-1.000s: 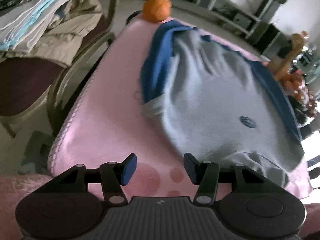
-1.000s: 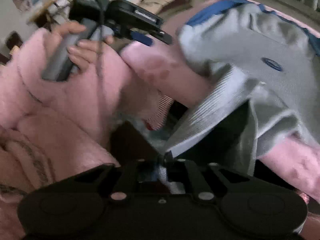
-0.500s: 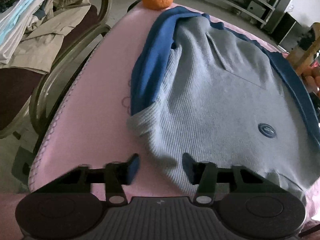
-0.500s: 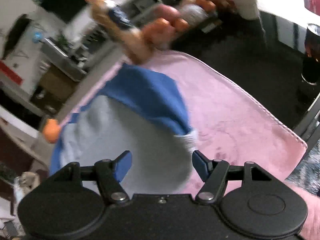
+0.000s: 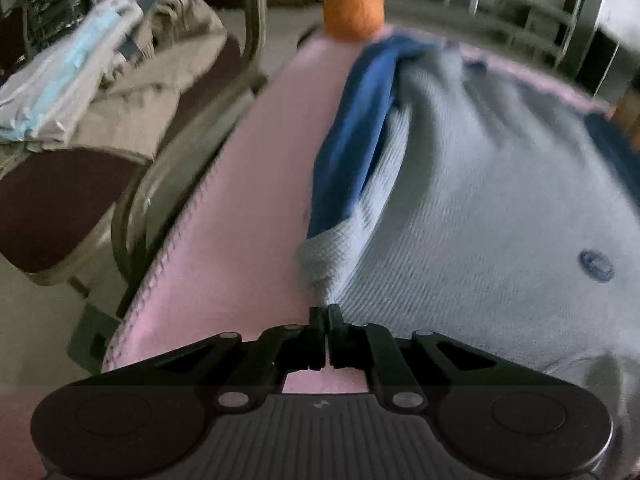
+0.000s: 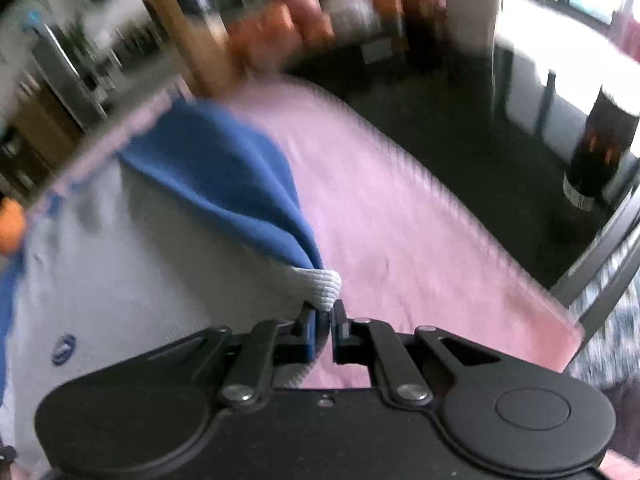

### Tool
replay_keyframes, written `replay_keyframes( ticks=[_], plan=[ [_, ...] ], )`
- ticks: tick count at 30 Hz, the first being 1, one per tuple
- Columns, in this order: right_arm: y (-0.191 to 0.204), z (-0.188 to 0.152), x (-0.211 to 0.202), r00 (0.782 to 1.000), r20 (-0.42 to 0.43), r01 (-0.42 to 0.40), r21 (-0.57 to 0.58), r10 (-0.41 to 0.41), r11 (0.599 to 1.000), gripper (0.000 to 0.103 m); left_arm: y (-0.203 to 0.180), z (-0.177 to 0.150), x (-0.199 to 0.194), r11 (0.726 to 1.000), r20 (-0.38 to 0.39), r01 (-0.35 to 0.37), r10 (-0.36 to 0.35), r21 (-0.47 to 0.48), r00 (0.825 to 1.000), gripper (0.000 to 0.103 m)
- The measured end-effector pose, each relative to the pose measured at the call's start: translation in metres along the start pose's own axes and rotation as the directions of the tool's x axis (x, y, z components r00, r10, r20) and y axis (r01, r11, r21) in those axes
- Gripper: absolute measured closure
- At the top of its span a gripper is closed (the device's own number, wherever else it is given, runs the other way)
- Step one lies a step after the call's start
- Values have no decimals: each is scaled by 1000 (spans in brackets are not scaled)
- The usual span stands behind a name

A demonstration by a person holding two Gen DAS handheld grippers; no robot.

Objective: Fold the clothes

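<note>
A grey knit sweater (image 5: 480, 220) with blue sleeves lies spread on a pink blanket (image 5: 248, 200). In the left wrist view its left blue sleeve (image 5: 352, 140) is folded along the body and ends in a grey cuff (image 5: 320, 256). My left gripper (image 5: 327, 314) is closing, its jaws pinched on the sweater's edge just below that cuff. In the right wrist view the sweater (image 6: 120, 260) shows its other blue sleeve (image 6: 224, 176). My right gripper (image 6: 323, 314) is closing on that sleeve's ribbed grey cuff (image 6: 320, 284), which sits between the pads.
An orange ball (image 5: 354, 14) sits at the blanket's far end. A chair (image 5: 60, 200) piled with folded clothes (image 5: 100, 80) stands to the left. On the right, past the blanket's edge (image 6: 460, 208), are a dark floor, a metal chair frame (image 6: 600, 272) and a dark cylinder (image 6: 600, 148).
Both grippers went from open to pinched on the sweater. The right one swung from the hem near the person's lap over to the right sleeve cuff. The left one moved in to the edge.
</note>
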State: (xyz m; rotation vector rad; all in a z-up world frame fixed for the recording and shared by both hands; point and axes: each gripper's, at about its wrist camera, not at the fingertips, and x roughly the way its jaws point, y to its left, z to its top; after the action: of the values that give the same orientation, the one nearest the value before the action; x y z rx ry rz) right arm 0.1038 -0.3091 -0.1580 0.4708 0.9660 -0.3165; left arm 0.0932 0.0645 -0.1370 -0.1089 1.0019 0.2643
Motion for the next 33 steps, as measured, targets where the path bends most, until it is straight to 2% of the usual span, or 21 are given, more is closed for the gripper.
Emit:
replay_keyframes(
  ticks=[3,4,5,8,11,15,18,20,21,22,24,26,28,30,33],
  plan=[
    [7,-3,7,999,-35,30,-32,-31,999,88,0,-3,-8,999,7,-16,16,30,1000,82],
    [7,-5,3,999,-34,29,-32,-30,999,77,3,-3,-13,999,5,-27,27,23,1000,78],
    [7,-6,-2,999,-31,25,-27,-26,999,71,6,-4,-19,999,7,-31,31,12,1000,79],
    [2,-6,-30,999,8,-53,20,53,998,69,14,0,-45,999,61,20,-18,-26,998,78],
    [12,3,-55,988,52,-147,-1,147,989,64,1,15,-74,998,156,58,-60,13,986,76],
    [56,27,-82,956,82,-273,-105,282,956,61,-23,45,-104,985,254,146,-165,95,953,72],
    [96,46,-96,919,85,-363,-203,386,909,61,-38,70,-118,968,324,199,-240,153,915,71],
    [124,55,-105,902,113,-372,-283,416,884,63,-49,87,-119,953,365,218,-283,209,887,66],
    [138,60,-105,900,137,-353,-329,415,876,69,-57,93,-113,948,370,210,-288,239,883,63],
    [153,64,-102,898,158,-331,-369,410,869,76,-64,99,-105,944,367,199,-289,265,884,61],
    [177,77,-82,904,155,-308,-406,397,860,77,-78,108,-71,939,313,169,-263,298,912,61],
    [195,87,-52,911,134,-307,-411,390,858,77,-84,111,-25,942,212,167,-233,290,949,63],
    [211,94,-16,926,106,-289,-421,363,860,76,-90,115,22,945,108,164,-201,282,974,68],
    [223,100,22,945,61,-270,-414,322,869,73,-92,115,53,946,15,166,-177,278,984,68],
    [248,108,70,964,23,-233,-420,267,877,62,-86,118,63,954,-14,179,-181,240,983,63]
  ],
)
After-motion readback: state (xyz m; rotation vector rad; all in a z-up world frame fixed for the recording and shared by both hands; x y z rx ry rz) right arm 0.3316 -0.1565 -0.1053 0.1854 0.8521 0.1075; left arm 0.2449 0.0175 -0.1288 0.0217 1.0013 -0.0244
